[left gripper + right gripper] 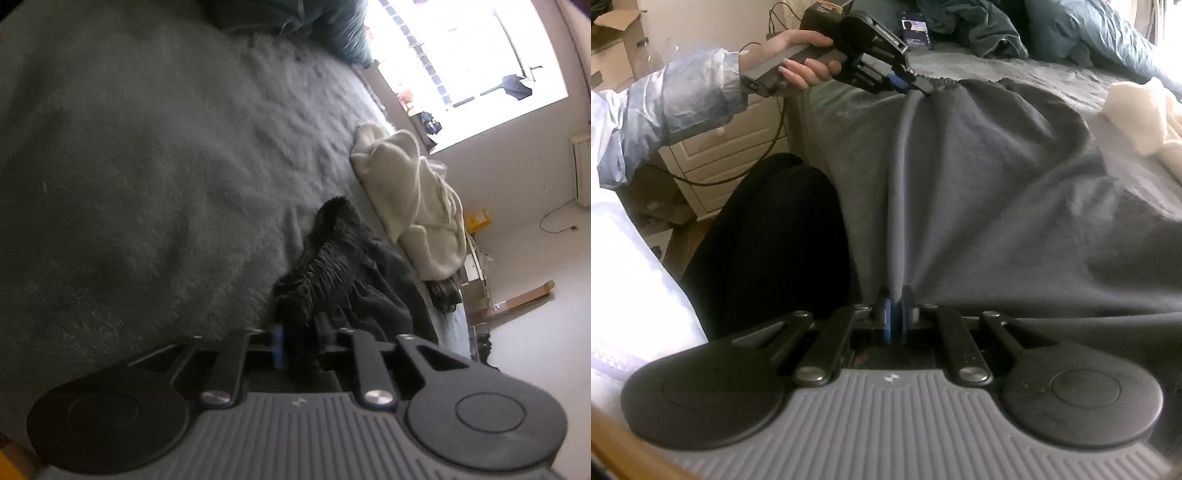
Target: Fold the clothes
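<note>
Grey sweatpants point(1015, 206), on bed point(147, 166): right gripper point(895, 314) clenched on hem; left gripper point(916, 83) grasping waistband. Advice: keep fabric taut.

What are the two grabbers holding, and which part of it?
Both hold the dark grey garment. The right gripper pinches a fold at its near edge. The left gripper is at its gathered waistband; how firmly cannot be told.

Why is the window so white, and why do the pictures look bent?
Left wrist view: daylight overexposes the window, so the grey bed looks dim beside it. Both views: the fisheye lens curves the edges. Right wrist view: the grey garment looks soft and blurry.
</note>
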Available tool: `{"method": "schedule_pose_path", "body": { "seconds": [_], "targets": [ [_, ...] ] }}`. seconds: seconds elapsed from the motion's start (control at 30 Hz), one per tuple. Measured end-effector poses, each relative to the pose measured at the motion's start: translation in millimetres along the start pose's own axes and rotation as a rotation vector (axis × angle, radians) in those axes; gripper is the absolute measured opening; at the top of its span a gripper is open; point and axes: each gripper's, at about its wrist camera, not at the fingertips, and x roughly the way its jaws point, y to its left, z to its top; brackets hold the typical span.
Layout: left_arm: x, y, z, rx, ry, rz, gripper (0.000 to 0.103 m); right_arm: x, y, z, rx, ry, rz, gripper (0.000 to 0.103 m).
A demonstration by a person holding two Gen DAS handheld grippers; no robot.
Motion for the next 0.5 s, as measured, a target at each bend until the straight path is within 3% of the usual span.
{"method": "schedule_pose_path", "body": {
  "seconds": [0.07, 0.23, 0.3, 0.4, 0.47, 0.5],
  "targets": [
    [-14.3, -8.3, -0.5, 0.045, -0.084, 0.061, 0.052, 2.7, -0.2, -0.7, -0.005, 0.006, -0.004, 0.006],
    [-48.1, -45.1, -5.8, 0.267, -0.208, 0.125, 0.053, 7.3, -2.4, -5.8, 0.022, 0.009, -0.006, 0.012],
    [-41.1, -66.6, -12.7, 0.388, -0.186, 0.155, 0.053, 6.3, -1.9, -8.3, 0.034, 0.009, 0.002, 0.021],
    [-20.8, -86.4, -20.6, 0.492, -0.160, 0.187, 0.053, -1.2, -0.3, -12.1, 0.072, -0.016, 0.010, 0.037],
    [-2.8, -96.5, -26.5, 0.548, -0.126, 0.183, 0.053, -6.5, 1.0, -19.5, 0.122, -0.045, 0.017, 0.064],
    [8.0, -99.2, -30.1, 0.574, -0.101, 0.192, 0.053, -8.7, 1.6, -24.4, 0.151, -0.062, 0.023, 0.066]
  ]
}}
